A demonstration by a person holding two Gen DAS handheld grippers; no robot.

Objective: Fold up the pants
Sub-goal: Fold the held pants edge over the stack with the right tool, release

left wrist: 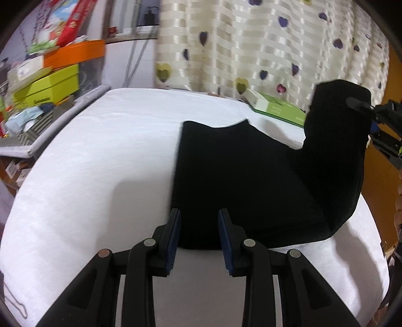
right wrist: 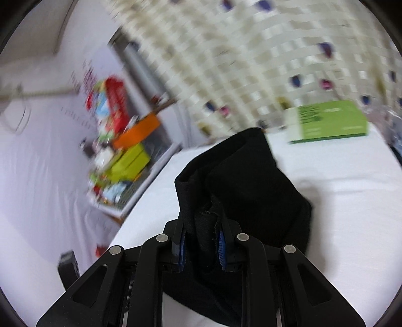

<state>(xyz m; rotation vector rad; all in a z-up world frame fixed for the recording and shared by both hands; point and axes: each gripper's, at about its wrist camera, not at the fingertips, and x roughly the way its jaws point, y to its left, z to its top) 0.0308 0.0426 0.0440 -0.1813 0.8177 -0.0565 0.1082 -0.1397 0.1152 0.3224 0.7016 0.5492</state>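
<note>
Surface: a bed or table under a white sheet (left wrist: 100, 161), smooth, with light grey shadows near the cloth. It fills the lower part of both views.

Black pants (left wrist: 238, 181) lie on the right half of the sheet in the left wrist view, mostly flat. One end rises off the surface at the far right, lifted where the right gripper (left wrist: 361, 107) pinches it. In the right wrist view the same pants (right wrist: 241, 181) bunch up directly ahead, a hemmed edge clamped between the blue pads (right wrist: 222, 249); jaws closed on the fabric of the right gripper (right wrist: 201, 247).

Left gripper (left wrist: 199, 236): jaws apart, blue pads (left wrist: 176, 239) bare, nothing between them. It sits low at the near edge of the pants, tips over or just at the fabric border; contact cannot be judged.

Room: a cream striped curtain (left wrist: 251, 45) with heart prints hangs behind the surface. A green box (left wrist: 276, 107) rests on the sheet at the far side, near the curtain, apart from the flat part of the pants. To the left, a cluttered side shelf (left wrist: 37, 140) carries stacked boxes: yellow-green box (left wrist: 47, 86), orange box (left wrist: 75, 52), a red package (left wrist: 75, 20) above. The right wrist view is motion-blurred; fine detail of the clutter is unreadable.
</note>
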